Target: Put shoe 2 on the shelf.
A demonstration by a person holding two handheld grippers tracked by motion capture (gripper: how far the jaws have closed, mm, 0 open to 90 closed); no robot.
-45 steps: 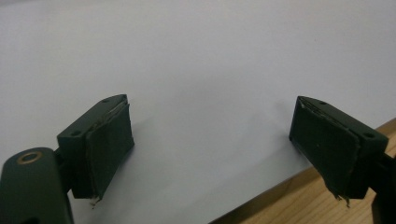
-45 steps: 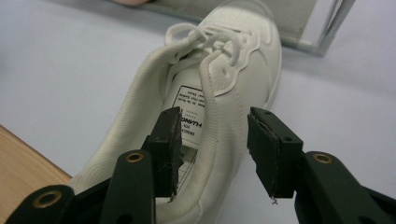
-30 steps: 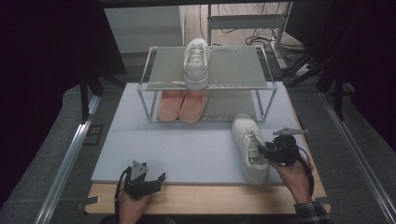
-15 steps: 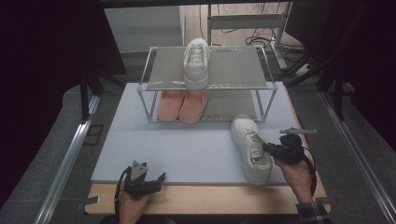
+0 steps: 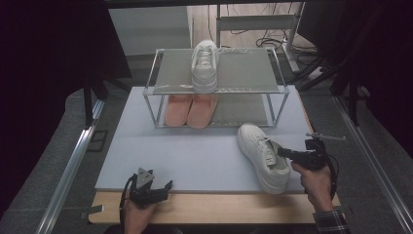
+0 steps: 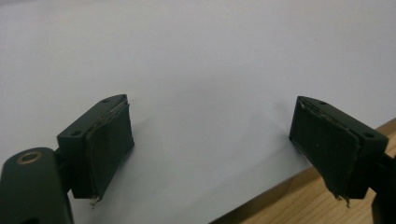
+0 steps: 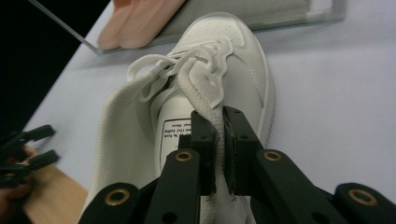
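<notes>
A white sneaker (image 5: 263,155) lies on the pale mat (image 5: 195,153) at the right, toe toward the rack. My right gripper (image 5: 283,153) is at its opening from the right. In the right gripper view the right gripper (image 7: 219,140) is shut on the rim of the sneaker (image 7: 219,60) beside the tongue. A second white sneaker (image 5: 204,66) stands on the top shelf of the wire rack (image 5: 272,90). My left gripper (image 5: 155,184) rests at the mat's front left; the left gripper (image 6: 210,144) is open with nothing between its jaws.
A pair of pink shoes (image 5: 190,109) sits on the rack's lower shelf at the left. A wooden table edge (image 5: 219,212) runs along the front of the mat. Metal rails (image 5: 73,165) flank the table. Cables lie on the floor behind the rack.
My right hand has drawn slightly right and toward the front, and the sneaker's heel has swung with it. The left gripper has stayed still.
</notes>
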